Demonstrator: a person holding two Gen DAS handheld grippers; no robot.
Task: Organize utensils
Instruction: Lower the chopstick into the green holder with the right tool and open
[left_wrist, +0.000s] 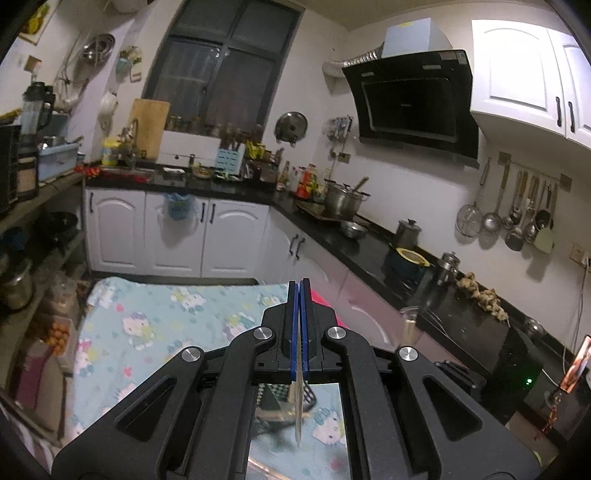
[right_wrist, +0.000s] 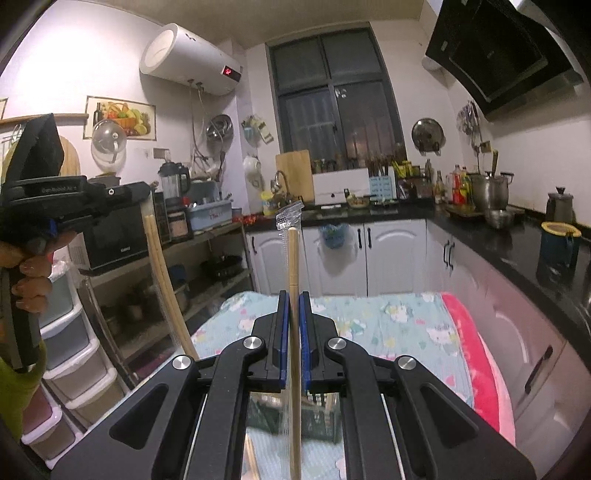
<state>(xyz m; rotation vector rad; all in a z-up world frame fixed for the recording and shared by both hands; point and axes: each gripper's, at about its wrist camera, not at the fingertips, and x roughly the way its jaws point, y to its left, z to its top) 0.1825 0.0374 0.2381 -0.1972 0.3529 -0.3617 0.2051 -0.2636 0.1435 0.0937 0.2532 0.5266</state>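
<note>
Left wrist view: the left tool (left_wrist: 299, 282) has its blue pads pressed fully together, and a thin, pale sliver, seemingly a clear plastic wrapper (left_wrist: 298, 413), runs down from between them. The wrapper hangs over a dark slatted basket (left_wrist: 286, 397) seen through the gap in the tool's frame, above a table (left_wrist: 155, 317) spread with a light blue cartoon-print cloth. Behind stands a black kitchen worktop (left_wrist: 354, 243) carrying pots and jars.

Right wrist view: the right tool (right_wrist: 294, 295) is clamped on a pair of wooden chopsticks (right_wrist: 293, 258) sleeved in clear plastic; the sticks stand nearly upright, passing between the narrowly parted pads and reaching above and below them. Beneath, a dark slatted basket (right_wrist: 317, 417) sits on the same blue cloth. At the left edge, a hand (right_wrist: 31, 269) grips the handle of the other tool, from which a second wrapped pair of chopsticks (right_wrist: 166, 284) hangs down.
</note>
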